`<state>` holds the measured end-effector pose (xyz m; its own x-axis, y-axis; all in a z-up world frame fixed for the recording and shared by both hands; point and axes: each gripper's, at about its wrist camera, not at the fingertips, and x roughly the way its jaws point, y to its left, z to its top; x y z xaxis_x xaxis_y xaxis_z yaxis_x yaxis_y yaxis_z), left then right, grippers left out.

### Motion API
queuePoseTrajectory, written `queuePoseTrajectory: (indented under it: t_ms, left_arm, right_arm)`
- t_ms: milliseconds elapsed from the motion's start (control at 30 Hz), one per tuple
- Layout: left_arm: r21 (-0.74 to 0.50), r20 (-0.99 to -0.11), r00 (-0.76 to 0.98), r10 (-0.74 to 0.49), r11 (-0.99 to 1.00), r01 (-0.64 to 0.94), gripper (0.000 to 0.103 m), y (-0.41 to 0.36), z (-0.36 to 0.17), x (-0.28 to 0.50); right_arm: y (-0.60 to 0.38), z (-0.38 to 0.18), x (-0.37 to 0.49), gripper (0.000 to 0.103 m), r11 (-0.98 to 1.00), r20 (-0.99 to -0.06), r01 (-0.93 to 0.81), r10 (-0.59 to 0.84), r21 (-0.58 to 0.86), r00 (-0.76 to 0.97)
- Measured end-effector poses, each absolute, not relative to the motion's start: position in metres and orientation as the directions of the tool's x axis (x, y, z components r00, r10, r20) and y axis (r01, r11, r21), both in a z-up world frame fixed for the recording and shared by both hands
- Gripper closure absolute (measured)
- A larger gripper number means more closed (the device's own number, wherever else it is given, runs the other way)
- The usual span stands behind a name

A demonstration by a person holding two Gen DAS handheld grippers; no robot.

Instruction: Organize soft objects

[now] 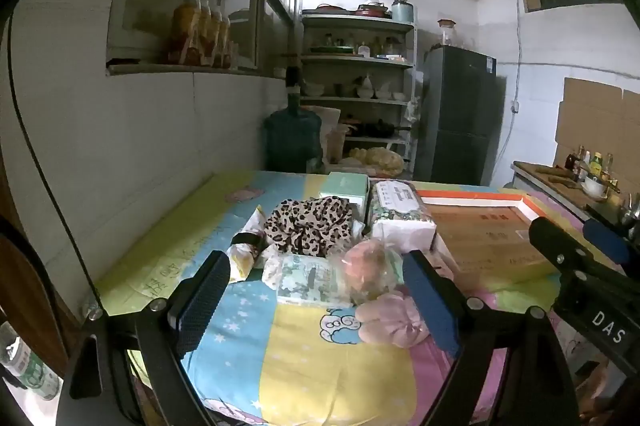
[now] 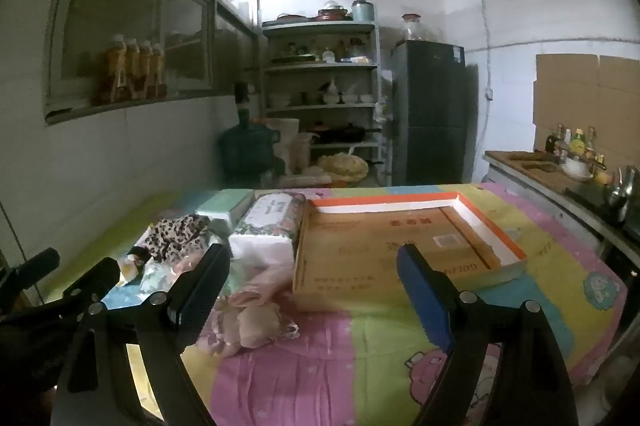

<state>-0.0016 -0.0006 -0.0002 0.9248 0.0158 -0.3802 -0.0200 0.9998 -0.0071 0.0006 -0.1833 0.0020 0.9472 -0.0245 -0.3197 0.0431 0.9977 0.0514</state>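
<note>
1. The table stood in a kitchen under a patterned cloth; a shallow box lay at 1 o'clock of the soft pile.
2. Left gripper and right gripper both stood apart, empty, short of the pile.
3. Leopard cloth, tissue pack and pink toy lay touching.
4. Recommended: take the nearest item first, gripping its bulk centrally.
5. A bagged item was unclear; pile bottoms were hidden.

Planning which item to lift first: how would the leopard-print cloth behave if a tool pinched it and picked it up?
The leopard-print cloth lies crumpled in loose folds, so it would probably hang limp and trail. It looks thin, likely light. It rests on the wrapped packs, so a dragging fold might nudge them.
</note>
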Motion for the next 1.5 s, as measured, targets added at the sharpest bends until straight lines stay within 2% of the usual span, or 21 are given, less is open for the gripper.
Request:
queuePoseTrajectory:
  t_ms: [33, 600, 1500]
  left_arm:
    - [-0.023, -0.403, 0.915, 0.0, 1.0, -0.01, 0.015, 0.0, 0.0, 0.0]
    - [-0.013, -0.411, 0.911, 0.005, 1.0, -0.012, 0.02, -0.002, -0.011, 0.006]
    - [-0.017, -0.418, 0.908, 0.004, 1.0, -0.012, 0.02, -0.003, -0.014, 0.008]
  right_arm:
    - [-0.184, 0.002, 0.0, 0.016, 0.998, -0.321, 0.043, -0.024, 0.053, 0.947]
    - [-0.178, 0.0, 0.003, 0.016, 0.999, -0.345, 0.001, 0.014, 0.043, 0.938]
    - [-0.164, 0.001, 0.005, 0.016, 0.999, -0.346, -0.034, 0.041, 0.026, 0.937]
